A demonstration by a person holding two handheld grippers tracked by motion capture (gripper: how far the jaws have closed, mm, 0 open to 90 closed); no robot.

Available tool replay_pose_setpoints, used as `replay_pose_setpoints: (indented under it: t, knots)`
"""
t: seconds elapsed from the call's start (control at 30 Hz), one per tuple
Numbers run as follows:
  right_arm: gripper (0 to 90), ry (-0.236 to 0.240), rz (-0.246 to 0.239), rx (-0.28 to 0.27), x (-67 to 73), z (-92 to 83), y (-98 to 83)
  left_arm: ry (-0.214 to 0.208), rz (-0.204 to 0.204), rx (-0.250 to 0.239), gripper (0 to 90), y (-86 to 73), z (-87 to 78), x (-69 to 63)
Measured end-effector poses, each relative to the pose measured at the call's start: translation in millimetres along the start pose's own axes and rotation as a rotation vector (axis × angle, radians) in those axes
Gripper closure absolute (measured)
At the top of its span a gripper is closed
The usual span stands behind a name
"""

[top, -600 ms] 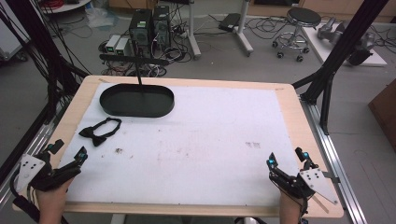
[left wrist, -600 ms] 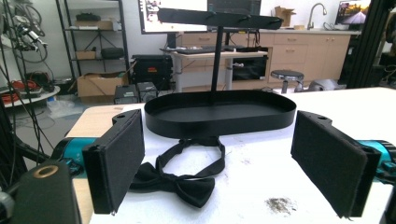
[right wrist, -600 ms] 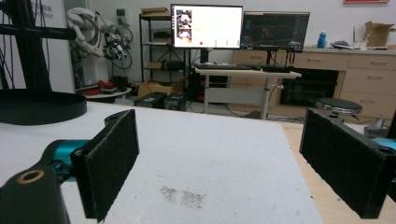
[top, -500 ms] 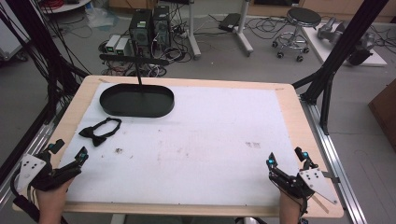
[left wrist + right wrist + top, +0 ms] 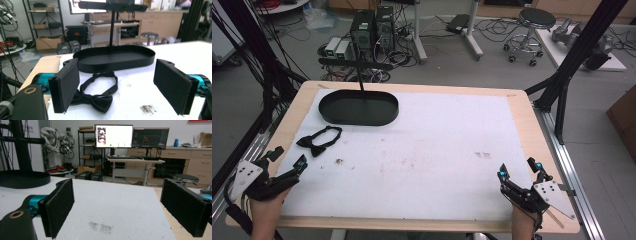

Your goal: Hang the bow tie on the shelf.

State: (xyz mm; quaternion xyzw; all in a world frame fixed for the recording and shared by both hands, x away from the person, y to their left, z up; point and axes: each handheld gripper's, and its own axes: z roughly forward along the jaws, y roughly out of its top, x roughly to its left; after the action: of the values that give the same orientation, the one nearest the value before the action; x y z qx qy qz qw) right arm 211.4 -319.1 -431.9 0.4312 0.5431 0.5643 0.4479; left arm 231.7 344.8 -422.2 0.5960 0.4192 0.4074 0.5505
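A black bow tie [image 5: 318,140] lies flat on the white mat near the left side, its strap looped toward the black oval tray [image 5: 358,108]. A thin black T-shaped stand [image 5: 356,64] rises from that tray. My left gripper [image 5: 287,159] rests at the front left corner, open, pointing at the bow tie [image 5: 94,97], which lies just beyond its pads [image 5: 65,86]. My right gripper [image 5: 519,169] sits at the front right corner, open, with nothing between its pads [image 5: 58,205].
The white mat [image 5: 427,150] covers most of the wooden table [image 5: 532,125]. Small dark smudges [image 5: 482,154] mark the mat. Black frame posts [image 5: 579,50] stand at the table's left and right. A stool and computer boxes sit on the floor beyond.
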Motion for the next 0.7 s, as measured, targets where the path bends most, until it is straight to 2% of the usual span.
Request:
replay_pose_setpoints:
  t: [0.07,0.17,0.2,0.23,0.27,0.37,0.43,0.53,0.57,0.7]
  knots:
    - [10.8,0.004,-0.009,-0.007,-0.6,-0.1,0.5,-0.008,0.012,0.015,21.7,0.4,2.9,-0.4]
    - [10.8,0.008,-0.005,-0.01,-0.7,-1.3,1.8,-0.047,0.044,0.083,22.7,-1.4,16.1,-2.9]
    - [10.8,0.01,-0.004,-0.011,-0.9,-1.3,1.8,-0.047,0.044,0.083,23.5,-1.4,16.1,-2.9]
    - [10.8,0.012,-0.003,-0.011,-0.8,-1.1,1.8,-0.058,0.061,0.122,23.7,-3.7,23.7,-4.5]
    - [10.8,0.013,-0.005,-0.009,-0.8,-0.8,1.8,-0.058,0.061,0.122,24.3,-3.7,23.7,-4.5]
    - [10.8,0.019,-0.008,-0.007,-0.2,0.1,1.6,-0.083,0.084,0.191,26.4,-3.6,39.5,-3.0]
    - [10.8,0.026,-0.008,-0.006,0.4,0.7,1.6,-0.082,0.087,0.201,27.1,-2.7,43.0,-1.7]
    - [10.8,0.031,-0.006,0.0,1.7,1.1,1.5,-0.101,0.05,0.23,29.5,0.9,57.6,4.8]
    - [10.8,0.032,-0.011,-0.003,1.7,1.4,1.6,-0.101,0.05,0.23,30.5,0.9,57.6,4.8]
    - [10.8,0.038,-0.013,0.0,2.6,1.6,1.6,-0.12,0.034,0.275,33.4,3.7,76.3,8.5]
